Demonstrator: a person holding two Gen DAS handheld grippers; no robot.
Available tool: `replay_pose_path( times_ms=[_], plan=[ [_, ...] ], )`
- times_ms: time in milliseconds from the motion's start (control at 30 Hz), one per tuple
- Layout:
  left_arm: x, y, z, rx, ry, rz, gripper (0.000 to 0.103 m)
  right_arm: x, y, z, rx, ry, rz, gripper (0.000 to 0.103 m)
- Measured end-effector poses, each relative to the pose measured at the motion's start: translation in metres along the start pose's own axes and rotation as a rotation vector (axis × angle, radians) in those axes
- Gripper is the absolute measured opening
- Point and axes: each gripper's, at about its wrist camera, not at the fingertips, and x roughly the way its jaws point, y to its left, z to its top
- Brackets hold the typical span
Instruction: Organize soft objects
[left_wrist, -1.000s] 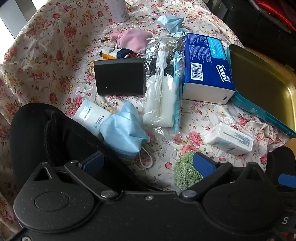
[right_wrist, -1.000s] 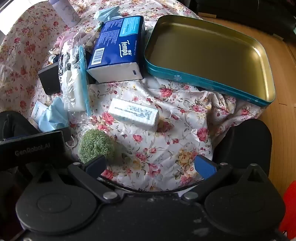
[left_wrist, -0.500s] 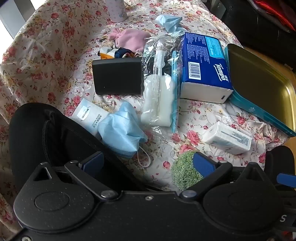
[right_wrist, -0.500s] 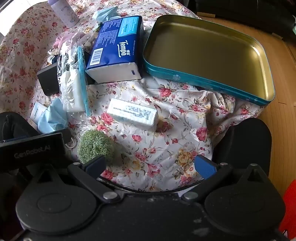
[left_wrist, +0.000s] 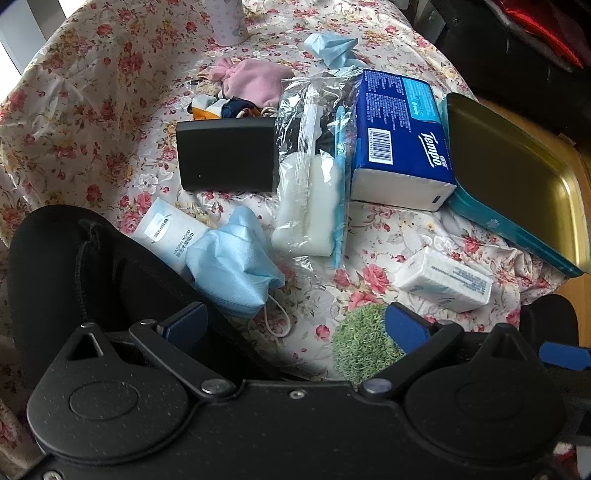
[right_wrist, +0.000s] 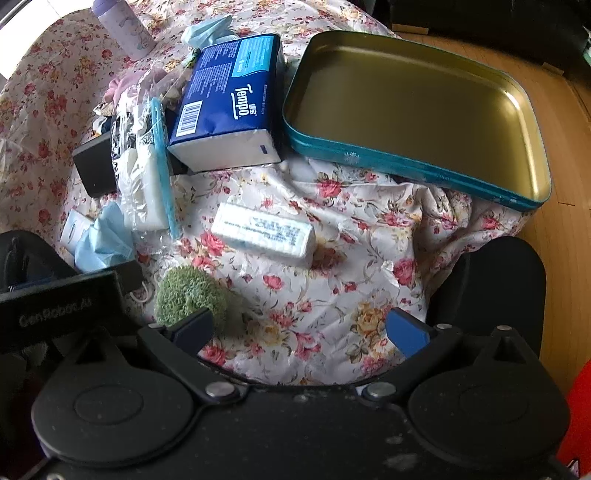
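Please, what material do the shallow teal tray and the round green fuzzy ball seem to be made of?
The shallow teal tray looks like painted metal: its gold inside is glossy and reflects light. The round green fuzzy ball seems a soft fibre, perhaps chenille; its surface is matte and tufted.

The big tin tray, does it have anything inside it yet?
No, the tin tray shows only its bare gold bottom, and the Tempo tissue pack lies outside it on the tablecloth.
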Motion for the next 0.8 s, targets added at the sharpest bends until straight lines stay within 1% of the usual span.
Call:
replay_pose_path(
  times_ms=[133,200,267,300,367,467,533,633,800],
  plan=[
    [0.0,0.007,0.008,-0.012,0.008,-0.01,0.099,0.008,0.005,0.006,-0.028,0.003,-0.014,0.098],
    [-0.001,0.008,0.01,-0.017,0.007,-0.006,0.099,0.015,0.009,0.01,-0.046,0.006,-0.024,0.094],
    [-0.001,0.01,0.011,-0.02,0.004,-0.003,0.099,0.024,0.013,0.015,-0.069,0.007,-0.05,0.085],
    [-0.001,0.01,0.012,-0.02,0.002,-0.003,0.099,0.029,0.014,0.019,-0.077,0.005,-0.069,0.083],
    [-0.001,0.01,0.013,-0.018,0.001,-0.002,0.099,0.036,0.015,0.029,-0.086,0.0,-0.099,0.073],
    [0.0,0.009,0.013,-0.016,0.007,-0.004,0.099,0.04,0.009,0.052,-0.055,-0.037,-0.109,0.072],
    [0.002,0.007,0.013,-0.009,0.014,-0.008,0.099,0.04,0.003,0.065,-0.017,-0.076,-0.124,0.072],
    [0.004,0.004,0.012,0.009,0.024,-0.013,0.099,0.037,-0.007,0.076,0.034,-0.097,-0.099,0.073],
    [0.007,-0.003,0.009,0.031,0.04,-0.01,0.099,0.032,-0.018,0.065,0.076,-0.063,-0.021,0.078]
  ],
)
